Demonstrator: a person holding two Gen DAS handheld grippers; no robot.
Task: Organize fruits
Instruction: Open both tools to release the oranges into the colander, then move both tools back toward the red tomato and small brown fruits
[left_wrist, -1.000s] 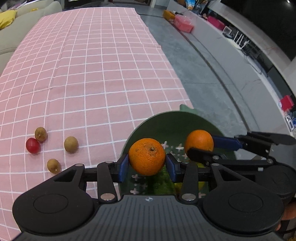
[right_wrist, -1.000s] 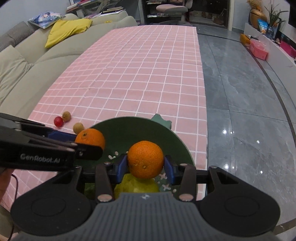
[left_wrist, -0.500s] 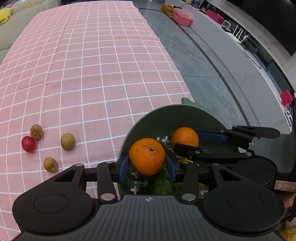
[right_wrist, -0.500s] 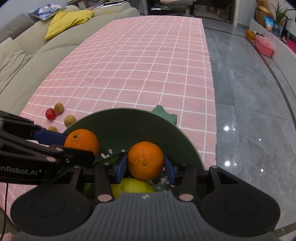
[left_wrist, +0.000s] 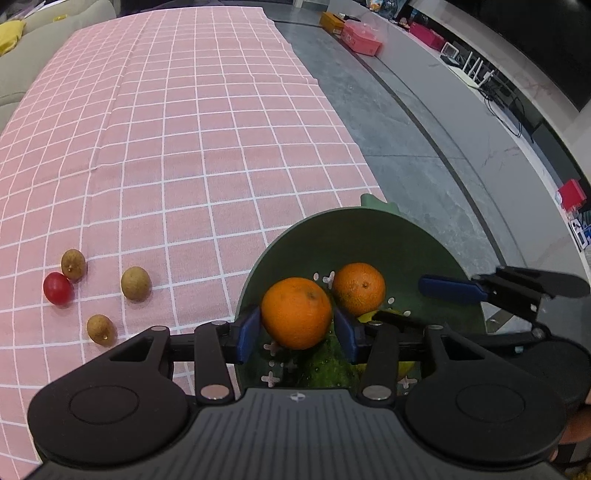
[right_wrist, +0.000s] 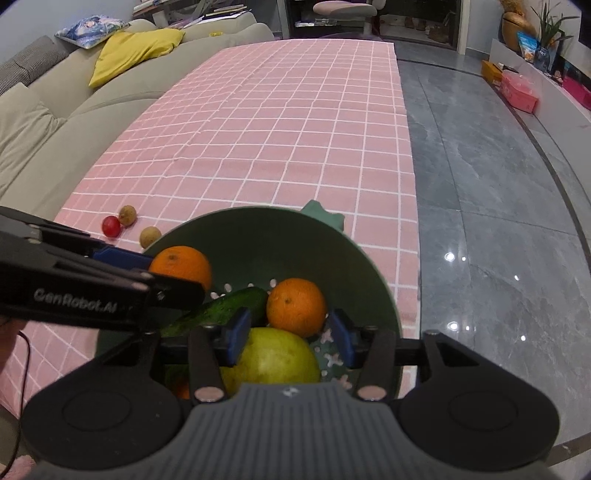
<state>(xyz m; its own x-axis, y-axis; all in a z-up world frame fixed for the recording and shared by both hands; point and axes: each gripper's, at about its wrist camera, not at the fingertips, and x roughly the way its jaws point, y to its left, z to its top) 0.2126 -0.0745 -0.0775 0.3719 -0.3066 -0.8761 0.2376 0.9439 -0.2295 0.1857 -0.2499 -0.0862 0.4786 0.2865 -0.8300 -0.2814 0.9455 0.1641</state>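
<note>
Ribbed grey plastic and matte black arms filled the near edge of both wrist views. The left gripper (left_wrist: 296, 334) had just been opening; its blue pads stood either side of a dimpled, round orange (left_wrist: 296, 313), the left pad apart from the peel, the right one too close to judge contact. The right gripper (right_wrist: 288, 335) had likewise been spreading, and its own orange (right_wrist: 296, 307) sat clear of both pads, resting against a smooth, yellow-green round fruit (right_wrist: 275, 355) below it.

Both oranges were inside a dark green, smooth-walled colander (right_wrist: 258, 229), whose floor was pierced with cross-shaped holes. A bumpy, elongated cucumber (right_wrist: 218, 312) lay slantwise in it too. So: two oranges, one yellow-green fruit, one cucumber in the bowl.

Left of the bowl, on a pink cloth (left_wrist: 184, 129) gridded with thin white lines and faintly creased, lay four small loose fruits: three dull brown, rough-skinned balls, one near (left_wrist: 99, 328), one mid (left_wrist: 136, 283), one further (left_wrist: 73, 264), and a single glossy red one (left_wrist: 57, 288) touching the furthest brown one.

Beyond the cloth, polished grey stone floor (right_wrist: 498, 184) ran along the right, a beige fabric sofa (right_wrist: 44, 122) along the left, bearing one yellow cushion (right_wrist: 136, 48).
</note>
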